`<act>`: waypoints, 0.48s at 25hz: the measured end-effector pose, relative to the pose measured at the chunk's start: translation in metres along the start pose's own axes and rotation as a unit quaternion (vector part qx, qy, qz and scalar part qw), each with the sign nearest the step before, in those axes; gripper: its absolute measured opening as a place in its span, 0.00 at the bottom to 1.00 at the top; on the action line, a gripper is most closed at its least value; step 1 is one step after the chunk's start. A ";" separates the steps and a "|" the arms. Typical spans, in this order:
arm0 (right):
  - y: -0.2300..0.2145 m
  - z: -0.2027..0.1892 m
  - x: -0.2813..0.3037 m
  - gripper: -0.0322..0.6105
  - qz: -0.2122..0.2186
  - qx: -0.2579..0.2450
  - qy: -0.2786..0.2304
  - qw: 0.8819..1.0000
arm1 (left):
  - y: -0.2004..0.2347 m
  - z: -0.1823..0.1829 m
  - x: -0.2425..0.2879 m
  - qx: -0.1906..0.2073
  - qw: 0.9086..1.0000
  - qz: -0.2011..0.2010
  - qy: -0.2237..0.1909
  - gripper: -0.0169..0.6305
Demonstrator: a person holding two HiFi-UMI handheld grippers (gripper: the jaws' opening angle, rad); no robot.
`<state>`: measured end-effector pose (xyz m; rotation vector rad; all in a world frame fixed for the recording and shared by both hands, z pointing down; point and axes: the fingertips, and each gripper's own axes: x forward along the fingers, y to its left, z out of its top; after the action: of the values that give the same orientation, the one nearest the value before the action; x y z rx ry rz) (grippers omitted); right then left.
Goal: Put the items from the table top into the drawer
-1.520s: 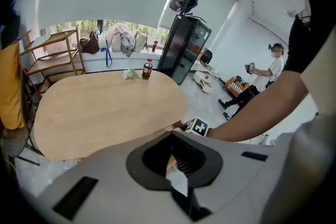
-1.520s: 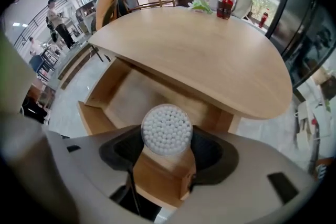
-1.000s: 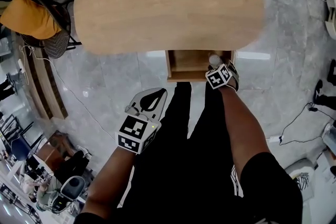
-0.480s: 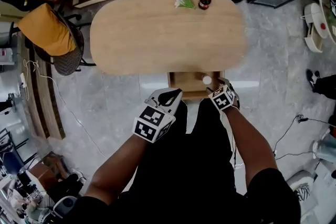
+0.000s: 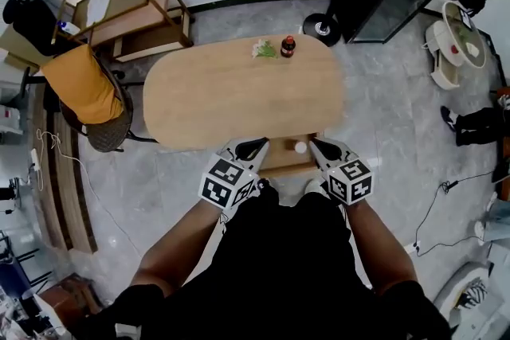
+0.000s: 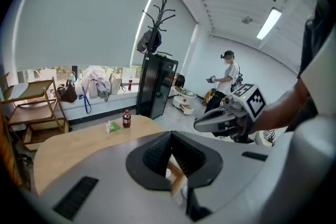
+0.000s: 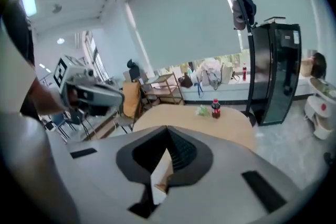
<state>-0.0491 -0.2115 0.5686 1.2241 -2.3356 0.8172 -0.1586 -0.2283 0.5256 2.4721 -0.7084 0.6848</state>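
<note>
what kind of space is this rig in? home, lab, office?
Probably an office lounge, not a home: an oval wooden table on a tiled floor, a tall black cabinet with a coat stand beside it, and long window blinds.

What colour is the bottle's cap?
Red; the bottle shows best in the right gripper view.

An office-like room: coat stand point(image 6: 157, 23), roller blinds point(image 6: 79, 18), ceiling strip lights point(image 6: 270, 22).

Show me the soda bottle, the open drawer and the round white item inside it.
soda bottle point(image 5: 288, 48), head view, on its dark body.
drawer point(image 5: 279, 158), head view, on its bare wooden floor.
round white item point(image 5: 300, 147), head view, on its middle.
</note>
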 end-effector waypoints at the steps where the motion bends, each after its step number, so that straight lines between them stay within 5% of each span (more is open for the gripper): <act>1: 0.009 0.014 -0.014 0.05 0.011 0.005 -0.024 1.000 | -0.006 0.005 -0.004 0.000 1.000 0.003 -0.011 0.03; 5: 0.042 0.037 -0.066 0.05 0.044 0.012 -0.073 0.996 | -0.035 0.017 -0.022 -0.004 0.999 0.020 -0.047 0.03; 12: 0.065 0.021 -0.148 0.05 0.065 -0.064 -0.095 0.991 | -0.111 0.015 -0.046 -0.021 0.994 0.056 -0.094 0.03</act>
<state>-0.0230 -0.1050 0.4484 1.1500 -2.5985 0.6030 -0.1225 -0.1370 0.4550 2.4953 -0.9272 0.4738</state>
